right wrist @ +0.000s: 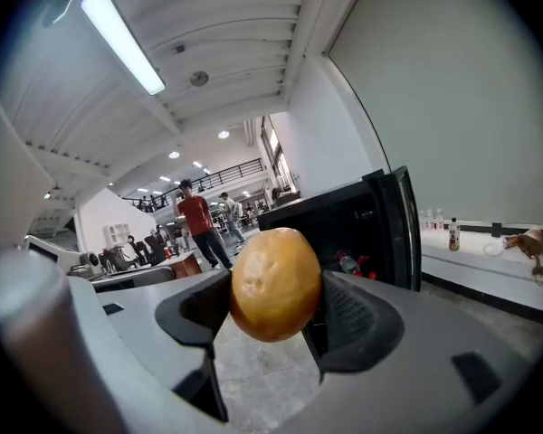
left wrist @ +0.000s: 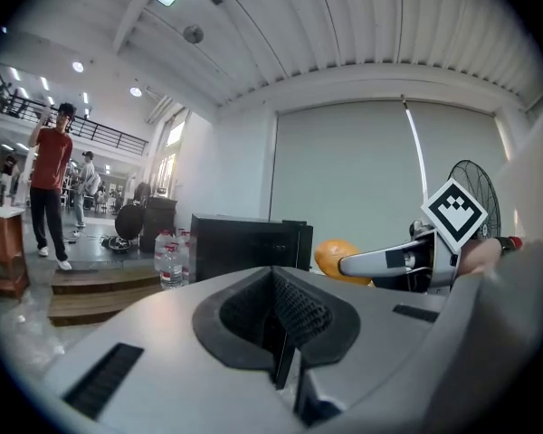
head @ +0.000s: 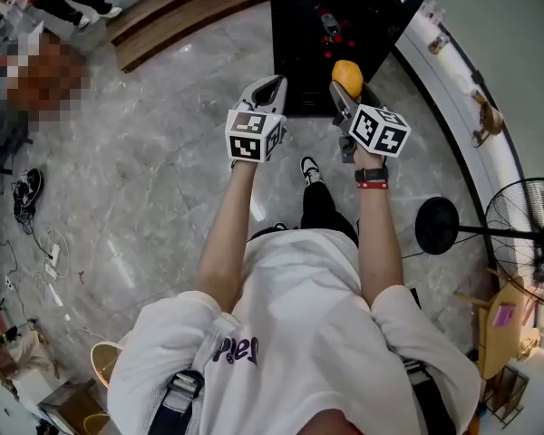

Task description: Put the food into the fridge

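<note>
Gripping the orange fruit (right wrist: pixel 276 283) between its jaws, the right tool (head: pixel 348 93) holds it at upper centre of the head view, just before the open black fridge (head: pixel 299 62). The fridge door (right wrist: pixel 400 229) stands open at right, with bottles (right wrist: pixel 344 262) inside. The left tool (left wrist: pixel 282 346) is clenched on nothing, alongside. A standing fan (head: pixel 526 225) sits at the right edge, well apart.

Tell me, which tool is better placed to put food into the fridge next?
The right tool: its jaws clamp the orange fruit, and it points at the open black fridge. The left tool is shut and empty.
</note>
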The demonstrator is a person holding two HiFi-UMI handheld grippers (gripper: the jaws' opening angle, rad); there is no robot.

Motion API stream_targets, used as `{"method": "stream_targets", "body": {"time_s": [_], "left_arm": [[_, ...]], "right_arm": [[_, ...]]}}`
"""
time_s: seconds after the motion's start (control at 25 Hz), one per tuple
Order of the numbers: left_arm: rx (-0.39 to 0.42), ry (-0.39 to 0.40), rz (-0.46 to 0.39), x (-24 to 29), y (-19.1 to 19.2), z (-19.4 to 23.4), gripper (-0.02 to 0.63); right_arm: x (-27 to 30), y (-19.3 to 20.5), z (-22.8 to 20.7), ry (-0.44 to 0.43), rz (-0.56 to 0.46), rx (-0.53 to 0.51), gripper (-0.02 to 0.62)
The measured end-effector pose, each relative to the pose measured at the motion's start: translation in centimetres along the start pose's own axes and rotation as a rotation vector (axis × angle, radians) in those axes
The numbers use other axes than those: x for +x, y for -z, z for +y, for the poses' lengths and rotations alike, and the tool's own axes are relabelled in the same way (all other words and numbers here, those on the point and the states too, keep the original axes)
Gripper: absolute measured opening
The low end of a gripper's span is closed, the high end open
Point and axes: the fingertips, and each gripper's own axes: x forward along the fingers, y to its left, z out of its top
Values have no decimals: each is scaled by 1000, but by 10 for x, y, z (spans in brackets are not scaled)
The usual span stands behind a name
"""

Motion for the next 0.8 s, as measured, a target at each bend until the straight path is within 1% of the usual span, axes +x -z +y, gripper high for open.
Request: {"method": "stream_targets", "body": {"time_s": [0.24, 0.44, 0.8], "left_arm": [[-7, -13, -1, 25, 11, 15, 18], [-18, -13, 2, 49, 20, 29, 18], [35, 31, 6, 88, 39, 34, 18]], "right_arm": [[42, 10, -10, -50, 42, 16, 322], [67, 15, -28, -50, 63, 26, 322], [104, 40, -49, -46, 110, 28, 322]]}}
